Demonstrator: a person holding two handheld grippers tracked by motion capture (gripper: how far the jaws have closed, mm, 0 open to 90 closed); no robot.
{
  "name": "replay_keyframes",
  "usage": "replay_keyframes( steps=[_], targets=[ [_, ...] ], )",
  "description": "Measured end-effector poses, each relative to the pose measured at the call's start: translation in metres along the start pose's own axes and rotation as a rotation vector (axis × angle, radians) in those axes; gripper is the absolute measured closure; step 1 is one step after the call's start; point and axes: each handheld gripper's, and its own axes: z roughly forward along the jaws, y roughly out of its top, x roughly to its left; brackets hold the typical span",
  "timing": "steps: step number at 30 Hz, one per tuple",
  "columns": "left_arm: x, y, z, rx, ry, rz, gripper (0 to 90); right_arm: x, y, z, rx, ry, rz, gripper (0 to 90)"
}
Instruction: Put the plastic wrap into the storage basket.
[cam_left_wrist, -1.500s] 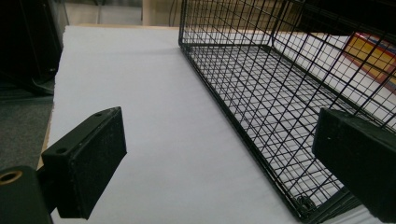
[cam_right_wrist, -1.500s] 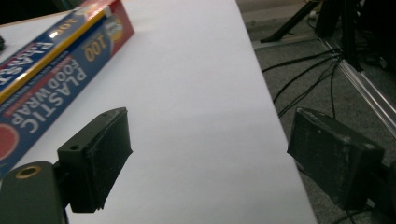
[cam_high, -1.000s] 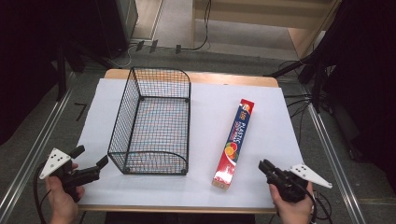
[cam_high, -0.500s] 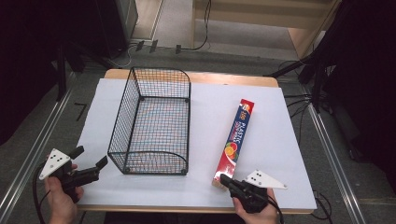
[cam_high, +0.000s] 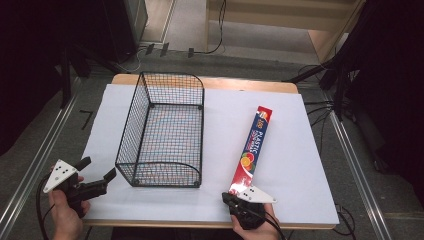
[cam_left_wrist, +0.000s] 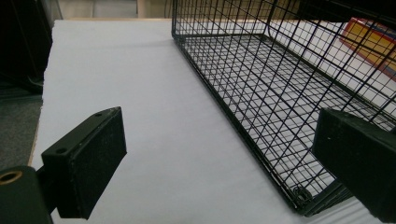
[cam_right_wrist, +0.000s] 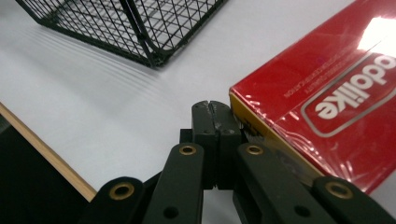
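Pressing my closed, empty right claw (cam_right_wrist: 215, 108) against the near end of the plastic wrap box (cam_high: 251, 150), I keep my left claw (cam_high: 96, 174) wide open, holding nothing, beside the wire basket (cam_high: 165, 131). Box lies on the counter (cam_high: 295, 165); basket empty, likely everything remains.

The red box (cam_high: 253, 150) reads "PLASTIC", "100" and "oodlike".

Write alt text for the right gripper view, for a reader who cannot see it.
The right gripper, its two black fingers pressed shut together, sits at the near end of a red plastic wrap box lying on a white table cover, apparently touching the box's corner. A corner of a black wire basket stands beyond, at upper left.
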Motion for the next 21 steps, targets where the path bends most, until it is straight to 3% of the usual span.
replay_keyframes(
  steps=[3,9,14,21],
  targets=[
    [0.001,0.000,-0.001,-0.001,0.001,-0.002,3.4,0.001,-0.002,0.001,0.006,-0.021,-0.016,90.0],
    [0.001,0.000,-0.001,-0.003,0.000,-0.006,3.4,0.000,-0.003,0.000,0.015,-0.017,-0.016,90.0],
    [0.001,0.000,-0.002,-0.006,-0.002,-0.006,3.5,-0.005,-0.003,-0.003,0.018,-0.010,-0.004,90.0],
    [0.001,0.001,-0.002,-0.007,-0.004,-0.006,3.4,-0.019,-0.005,-0.013,0.024,-0.047,0.029,90.0]
  ],
)
